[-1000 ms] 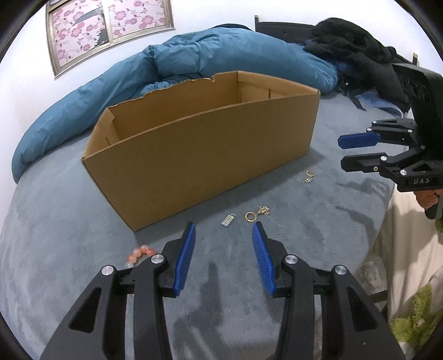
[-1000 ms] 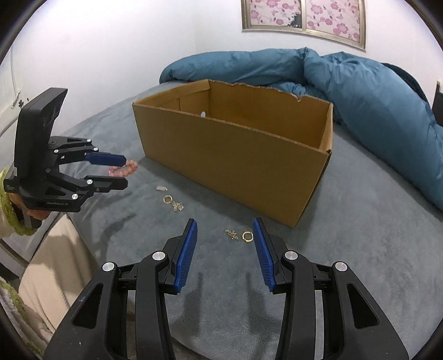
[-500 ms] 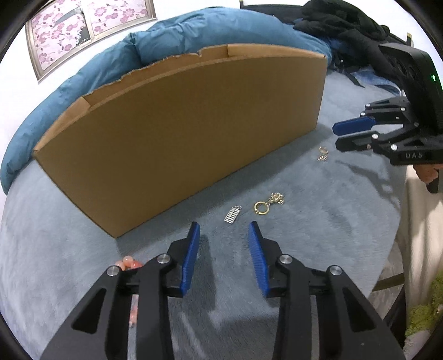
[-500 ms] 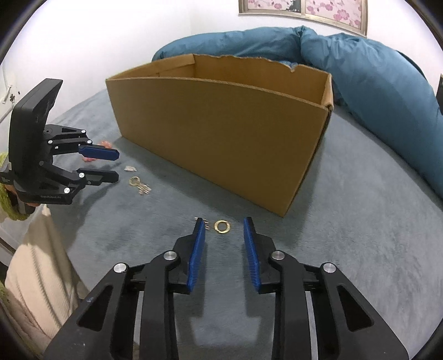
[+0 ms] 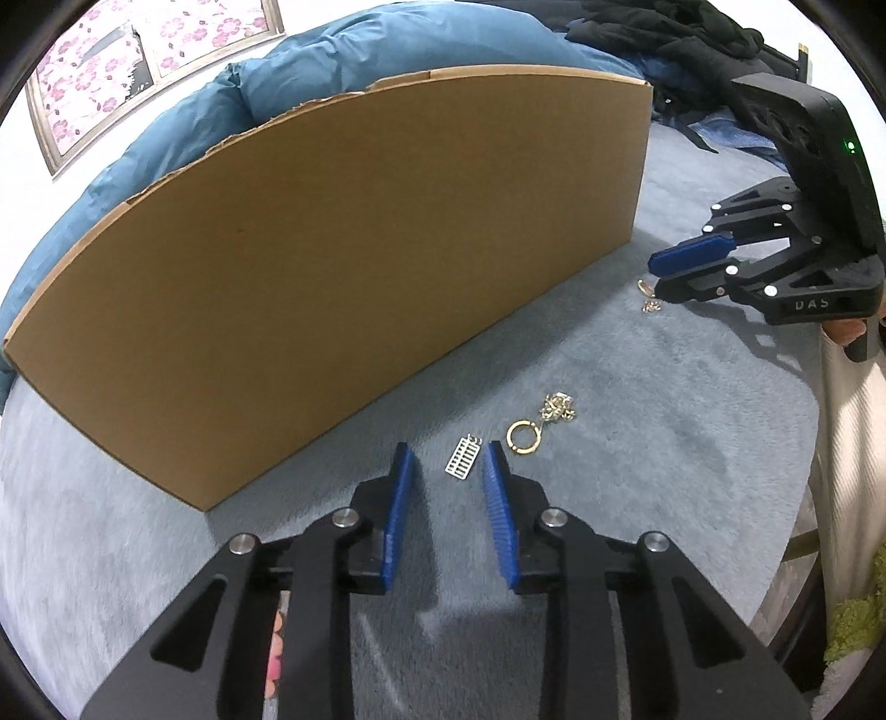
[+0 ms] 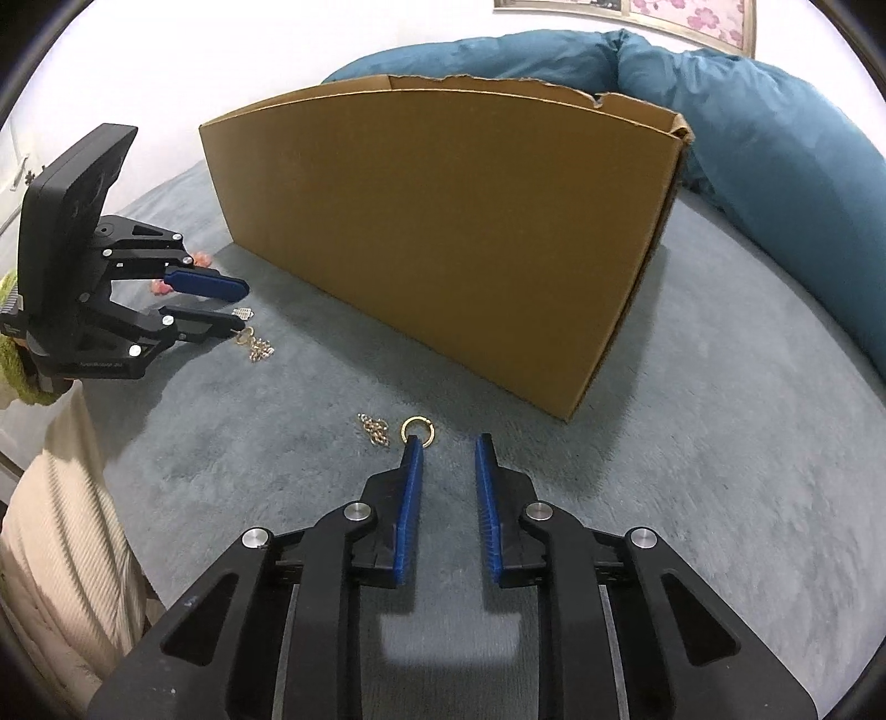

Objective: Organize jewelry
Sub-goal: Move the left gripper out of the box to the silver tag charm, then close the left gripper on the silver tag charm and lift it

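Observation:
A small silver charm point(image 5: 462, 457) lies on the grey blanket just ahead of my open left gripper point(image 5: 447, 464), between its fingertips. A gold ring with chain point(image 5: 526, 435) lies just right of it. My right gripper point(image 6: 447, 446) is open and low over the blanket; a second gold ring point(image 6: 418, 430) lies at its left fingertip, with its chain point(image 6: 374, 430) further left. In the left wrist view the right gripper point(image 5: 659, 277) shows beside that ring point(image 5: 648, 291). In the right wrist view the left gripper point(image 6: 235, 310) shows over the first ring point(image 6: 252, 343).
An open cardboard box point(image 5: 343, 266) stands right behind the jewelry, also in the right wrist view point(image 6: 454, 238). Pink beads point(image 6: 183, 271) lie beyond the left gripper. A blue duvet point(image 6: 775, 122) and dark clothes point(image 5: 664, 33) lie behind the box. The bed edge point(image 5: 819, 443) is at the right.
Both grippers have moved forward and down toward the blanket. The silver charm now sits between my left fingertips, and the second gold ring is at my right gripper's left fingertip. Both jaws narrowed slightly.

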The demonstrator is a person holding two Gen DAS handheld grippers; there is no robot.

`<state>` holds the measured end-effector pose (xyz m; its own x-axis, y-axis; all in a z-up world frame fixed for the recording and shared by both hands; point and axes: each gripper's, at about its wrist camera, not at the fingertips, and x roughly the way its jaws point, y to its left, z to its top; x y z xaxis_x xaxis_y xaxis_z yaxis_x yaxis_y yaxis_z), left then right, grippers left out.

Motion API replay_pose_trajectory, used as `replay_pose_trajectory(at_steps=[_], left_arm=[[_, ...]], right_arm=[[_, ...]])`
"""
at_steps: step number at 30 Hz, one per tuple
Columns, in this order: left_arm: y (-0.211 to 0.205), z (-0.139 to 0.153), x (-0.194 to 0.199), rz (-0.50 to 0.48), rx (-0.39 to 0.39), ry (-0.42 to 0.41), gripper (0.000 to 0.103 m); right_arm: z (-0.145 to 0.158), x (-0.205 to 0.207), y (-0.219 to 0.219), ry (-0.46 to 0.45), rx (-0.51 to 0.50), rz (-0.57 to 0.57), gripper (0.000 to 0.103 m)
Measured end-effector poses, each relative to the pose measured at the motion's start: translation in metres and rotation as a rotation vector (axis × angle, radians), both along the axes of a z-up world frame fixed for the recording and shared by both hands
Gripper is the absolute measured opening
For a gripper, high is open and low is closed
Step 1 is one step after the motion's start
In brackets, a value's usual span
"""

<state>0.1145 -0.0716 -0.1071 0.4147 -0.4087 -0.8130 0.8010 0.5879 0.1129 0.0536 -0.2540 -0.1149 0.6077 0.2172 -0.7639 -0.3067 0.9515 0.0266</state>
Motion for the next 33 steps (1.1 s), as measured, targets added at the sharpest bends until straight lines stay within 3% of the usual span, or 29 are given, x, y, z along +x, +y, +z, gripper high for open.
replay_pose_trajectory(at_steps=[9,15,27,33], left_arm=[[-0.008,-0.001,0.006,-0.006,-0.001,0.012,0.017],[-0.008,-0.001,0.005,-0.007,-0.002,0.009,0.015],[-0.008,-0.001,0.004,-0.003,-0.006,0.008,0.015],[-0.006,-0.001,0.003,-0.002,-0.01,0.005,0.012]], right_arm=[[0.0,0.01,0.003,0.002,-0.009,0.026,0.019],[0.009,0.011,0.001,-0.001,0.02,0.032,0.019],[-0.001,0.022,0.012,0.025,0.016,0.056,0.019],[-0.002,0.023,0.006,0.041,0.035,0.041,0.01]])
